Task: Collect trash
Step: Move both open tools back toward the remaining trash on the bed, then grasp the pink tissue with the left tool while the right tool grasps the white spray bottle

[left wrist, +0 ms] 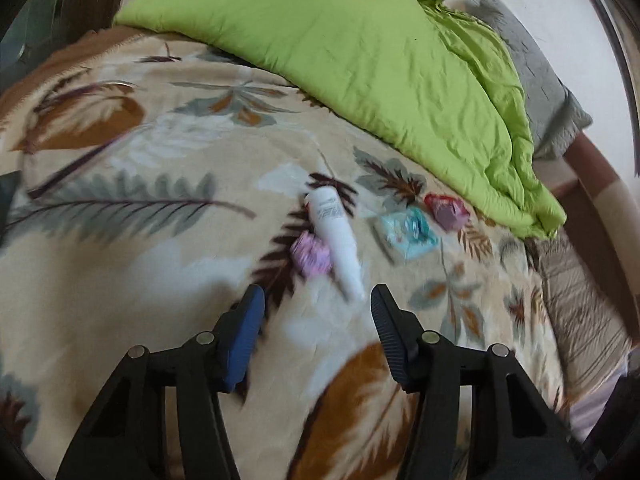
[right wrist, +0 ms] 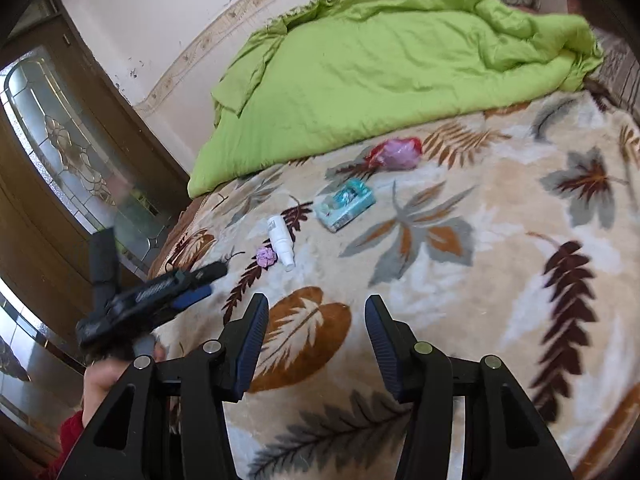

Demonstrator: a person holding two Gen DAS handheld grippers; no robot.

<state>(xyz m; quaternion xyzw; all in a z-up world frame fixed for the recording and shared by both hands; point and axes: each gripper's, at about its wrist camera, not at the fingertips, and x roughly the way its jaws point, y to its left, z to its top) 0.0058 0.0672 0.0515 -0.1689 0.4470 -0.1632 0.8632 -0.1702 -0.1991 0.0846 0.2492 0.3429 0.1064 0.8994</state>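
Note:
Trash lies on a leaf-patterned blanket (left wrist: 160, 240) on the bed. A white bottle (left wrist: 336, 240) lies just ahead of my open, empty left gripper (left wrist: 318, 300), with a crumpled pink wrapper (left wrist: 310, 254) beside it on the left. Further right lie a teal packet (left wrist: 408, 232) and a red-and-pink plastic wrapper (left wrist: 448, 210). In the right wrist view my right gripper (right wrist: 316, 312) is open and empty over the blanket, well short of the bottle (right wrist: 282, 242), pink wrapper (right wrist: 266, 257), teal packet (right wrist: 346, 202) and red-pink wrapper (right wrist: 394, 153). The left gripper (right wrist: 208, 280) shows there at left.
A rumpled green duvet (left wrist: 360, 52) covers the far part of the bed, close behind the trash. A wooden door with a glass pane (right wrist: 68, 152) and a pale wall (right wrist: 160, 20) stand at the left of the right wrist view. The bed's edge (left wrist: 580, 320) drops away at right.

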